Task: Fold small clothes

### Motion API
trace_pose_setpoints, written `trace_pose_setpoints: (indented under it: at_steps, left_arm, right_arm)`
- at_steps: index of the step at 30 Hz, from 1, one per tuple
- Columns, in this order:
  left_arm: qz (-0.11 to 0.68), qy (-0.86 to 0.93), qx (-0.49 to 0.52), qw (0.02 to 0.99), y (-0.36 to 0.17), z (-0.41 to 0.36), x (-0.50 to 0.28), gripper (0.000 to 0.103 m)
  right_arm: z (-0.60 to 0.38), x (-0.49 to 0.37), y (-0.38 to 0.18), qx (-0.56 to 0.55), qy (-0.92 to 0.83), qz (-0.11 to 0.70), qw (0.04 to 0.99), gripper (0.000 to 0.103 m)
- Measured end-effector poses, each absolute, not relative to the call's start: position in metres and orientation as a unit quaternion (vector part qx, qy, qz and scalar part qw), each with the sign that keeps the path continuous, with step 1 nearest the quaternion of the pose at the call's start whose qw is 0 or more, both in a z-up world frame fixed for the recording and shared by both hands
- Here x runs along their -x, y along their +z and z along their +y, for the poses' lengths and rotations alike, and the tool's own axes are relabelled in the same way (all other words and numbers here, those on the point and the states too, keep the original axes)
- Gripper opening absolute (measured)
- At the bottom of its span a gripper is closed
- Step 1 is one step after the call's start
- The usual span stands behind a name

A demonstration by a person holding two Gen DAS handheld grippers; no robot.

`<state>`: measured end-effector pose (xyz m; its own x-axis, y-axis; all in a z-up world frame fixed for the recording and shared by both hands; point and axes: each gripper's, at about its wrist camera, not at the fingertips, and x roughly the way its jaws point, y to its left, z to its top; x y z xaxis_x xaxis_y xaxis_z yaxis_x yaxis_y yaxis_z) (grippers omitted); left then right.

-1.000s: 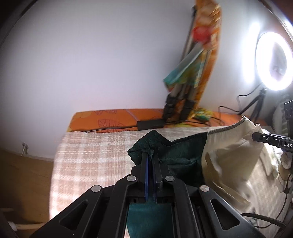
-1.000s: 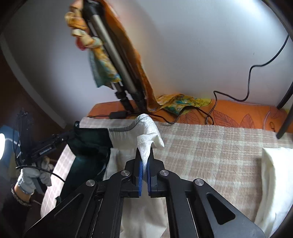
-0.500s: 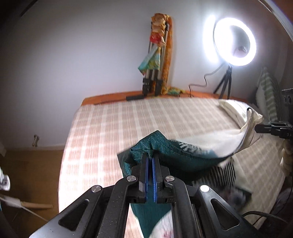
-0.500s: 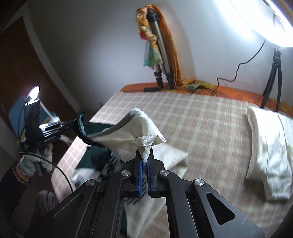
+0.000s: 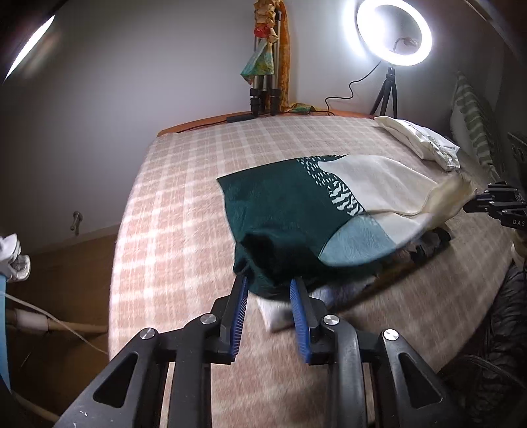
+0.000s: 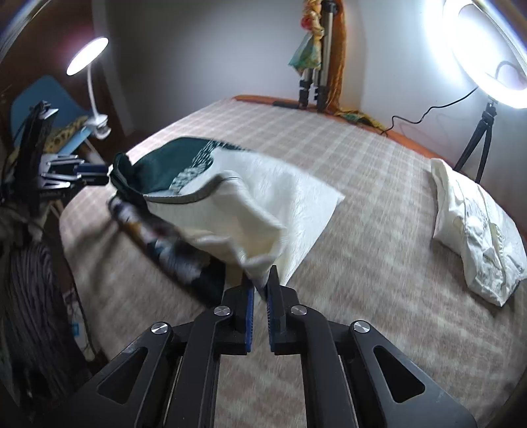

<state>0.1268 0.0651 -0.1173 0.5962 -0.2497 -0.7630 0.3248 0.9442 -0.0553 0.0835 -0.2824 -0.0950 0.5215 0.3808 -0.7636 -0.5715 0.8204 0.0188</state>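
Garment [image 5: 296,217], green and cream, small: we find it spread over the checked bed [image 5: 184,184], its far edge lying flat and its near edge lifted and blurred. Seen from the right wrist, the cream half [image 6: 263,204] faces us, with a grey-trimmed hem curling over.

Left gripper [image 5: 268,286]: we note its jaws have just been opening and now stand a narrow gap apart; the dark green corner of the garment hangs between the blue pads without being pressed.

Right gripper [image 6: 260,286]: its jaws have just been easing apart, yet a tip of the cream corner sits pinched between the pads.

Loose clothes [image 6: 171,243], patterned and dark: partly under the near edge of the garment.

Folded cream item [image 6: 474,230]: well apart from the garment, on the side of the cream half.

Ring light [image 5: 393,31] on a tripod: beyond the garment, by the wall.

Second tripod [image 5: 263,85], draped with coloured cloth: also beyond the garment, against the wall.

Clip lamp [image 6: 89,66]: off the bed, past the garment's green end.
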Motion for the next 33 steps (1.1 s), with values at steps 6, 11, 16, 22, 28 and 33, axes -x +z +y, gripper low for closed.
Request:
trace_pose_setpoints:
  at_steps: [6,11,16,22,28,33]
  left_arm:
    - [0.394,-0.159,-0.028,0.905,-0.092,0.077,-0.114,0.03]
    - [0.384,-0.152,-0.015,0.911,-0.092,0.059,-0.142,0.03]
    - [0.416,-0.151,-0.003,0.897,-0.126,0.039,-0.171,0.03]
    - [0.459,-0.142,-0.001,0.877,-0.16,0.033,-0.18,0.03]
    - [0.459,-0.141,-0.009,0.877,-0.165,0.038,-0.171,0.032]
    - [0.458,-0.122,0.047,0.879,-0.153,0.061,-0.162,0.057]
  right_arm:
    - [-0.305,-0.069,-0.087,0.065,0.284,0.404,0.867,0.014]
    - [-0.301,-0.091,-0.088,0.011,0.264,0.412,0.872,0.022]
    - [-0.282,-0.114,-0.096,-0.029,0.278,0.416,0.865,0.022]
    - [-0.267,-0.146,-0.122,-0.046,0.261,0.443,0.857,0.022]
    - [-0.274,-0.153,-0.144,-0.051,0.256,0.472,0.842,0.022]
    - [-0.298,-0.151,-0.137,-0.078,0.261,0.47,0.84,0.048]
